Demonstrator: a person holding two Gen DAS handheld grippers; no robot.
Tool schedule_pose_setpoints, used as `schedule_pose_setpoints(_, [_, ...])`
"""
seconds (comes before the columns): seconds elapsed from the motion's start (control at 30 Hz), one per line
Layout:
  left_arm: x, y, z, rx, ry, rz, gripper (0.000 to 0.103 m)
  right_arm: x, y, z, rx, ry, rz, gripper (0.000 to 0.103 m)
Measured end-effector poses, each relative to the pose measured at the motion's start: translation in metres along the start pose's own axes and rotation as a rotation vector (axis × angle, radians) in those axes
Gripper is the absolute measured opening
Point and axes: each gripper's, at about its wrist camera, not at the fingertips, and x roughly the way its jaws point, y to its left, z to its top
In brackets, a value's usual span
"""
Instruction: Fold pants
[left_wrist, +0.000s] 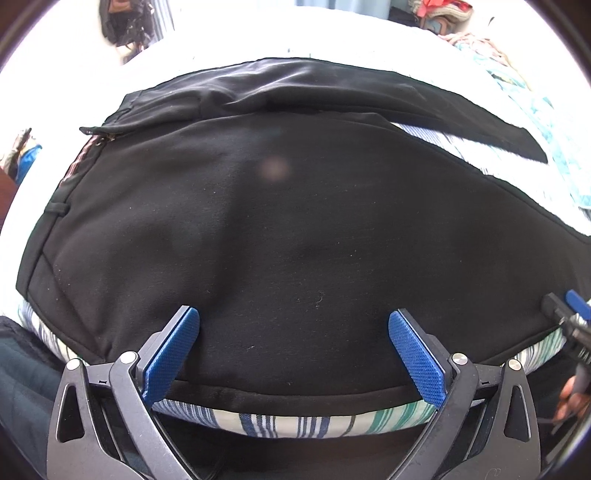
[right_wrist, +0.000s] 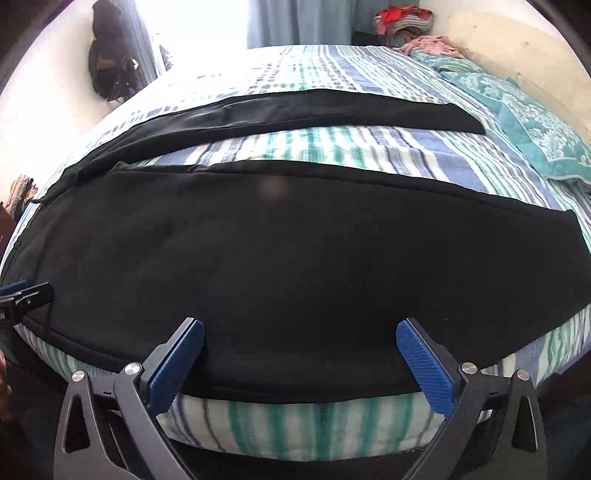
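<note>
— Where are the pants (left_wrist: 295, 229) lying from where you stand?

— Flat on the striped bedspread (right_wrist: 369, 147), long axis running left to right across the bed. The waistband is at the left end, and the two legs stretch away to the right: the near leg (right_wrist: 295, 258) runs along the bed's near edge, the far leg (right_wrist: 295, 110) lies apart from it, with a strip of bedspread showing between them.

— And the tools?

— Both sit at the near edge, pointing across the cloth toward the far side. The left gripper (left_wrist: 293, 350) is up by the seat and waistband end, the right gripper (right_wrist: 300, 362) further right along the near leg. Each has its blue fingers spread wide, holding nothing; the near hem of the fabric lies just between and below them.

— So what does the next move hinge on?

— I'd judge the near leg has to be carried away from them, over onto the far leg. Each gripper already faces the near edge squarely, so both seem about equally close to it.

— Any worry?

— The far leg looks slightly rumpled near the crotch; the halves may not line up.
</note>
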Motion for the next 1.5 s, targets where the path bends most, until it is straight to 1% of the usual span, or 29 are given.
schedule_pose_setpoints(0.03, [0.000,-0.001,-0.001,0.004,0.000,0.010,0.103,0.001,-0.017,0.000,0.048,0.002,-0.017,0.103])
schedule_pose_setpoints(0.13, [0.004,-0.003,0.000,0.012,-0.005,0.033,0.103,0.002,-0.084,0.002,0.221,-0.005,-0.046,0.103])
schedule_pose_setpoints(0.23, [0.007,-0.006,0.002,0.011,-0.006,0.044,0.103,0.000,-0.141,0.009,0.283,-0.007,-0.169,0.103])
schedule_pose_setpoints(0.3, [0.009,-0.007,0.002,0.013,-0.010,0.053,0.103,0.001,-0.172,0.006,0.338,0.019,-0.211,0.103])
schedule_pose_setpoints(0.33, [0.008,-0.008,0.001,0.016,-0.013,0.057,0.103,0.001,-0.185,0.001,0.391,0.036,-0.213,0.103])
schedule_pose_setpoints(0.37, [0.009,-0.007,0.002,0.017,-0.016,0.057,0.103,-0.001,-0.198,-0.005,0.470,0.032,-0.181,0.103])
schedule_pose_setpoints(0.4, [0.008,-0.008,0.002,0.015,-0.016,0.053,0.103,-0.008,-0.207,-0.011,0.545,0.017,-0.177,0.103])
schedule_pose_setpoints(0.43, [0.007,-0.006,0.002,0.009,-0.017,0.046,0.103,-0.019,-0.209,-0.015,0.587,-0.018,-0.204,0.103])
schedule_pose_setpoints(0.5, [0.003,-0.003,0.002,-0.011,-0.033,0.032,0.103,-0.045,-0.201,-0.015,0.602,-0.135,-0.213,0.103])
schedule_pose_setpoints(0.57, [-0.001,0.000,0.002,-0.037,-0.052,0.026,0.102,-0.065,-0.183,-0.011,0.557,-0.224,-0.219,0.103])
schedule_pose_setpoints(0.67, [-0.007,0.003,0.004,-0.068,-0.086,0.010,0.102,-0.077,-0.147,0.002,0.398,-0.286,-0.218,0.103])
schedule_pose_setpoints(0.77, [-0.015,0.007,0.005,-0.080,-0.135,0.017,0.102,-0.066,-0.112,0.015,0.222,-0.267,-0.202,0.103])
schedule_pose_setpoints(0.87, [-0.022,0.010,0.006,-0.086,-0.176,0.040,0.102,-0.050,-0.079,0.021,0.094,-0.244,-0.168,0.103])
schedule_pose_setpoints(0.93, [-0.023,0.013,0.006,-0.090,-0.181,0.054,0.102,-0.045,-0.058,0.019,0.027,-0.238,-0.132,0.103])
schedule_pose_setpoints(1.07, [-0.018,0.016,0.008,-0.103,-0.166,0.081,0.102,-0.042,-0.023,0.016,-0.109,-0.250,-0.090,0.103])
schedule_pose_setpoints(1.13, [-0.019,0.017,0.009,-0.108,-0.168,0.091,0.102,-0.040,-0.009,0.016,-0.155,-0.255,-0.072,0.103])
schedule_pose_setpoints(1.3, [-0.027,0.018,0.007,-0.107,-0.206,0.116,0.102,-0.038,0.015,0.014,-0.254,-0.264,-0.050,0.103])
schedule_pose_setpoints(1.5, [-0.036,0.021,0.013,-0.107,-0.240,0.130,0.102,-0.034,0.024,0.011,-0.296,-0.253,-0.033,0.103])
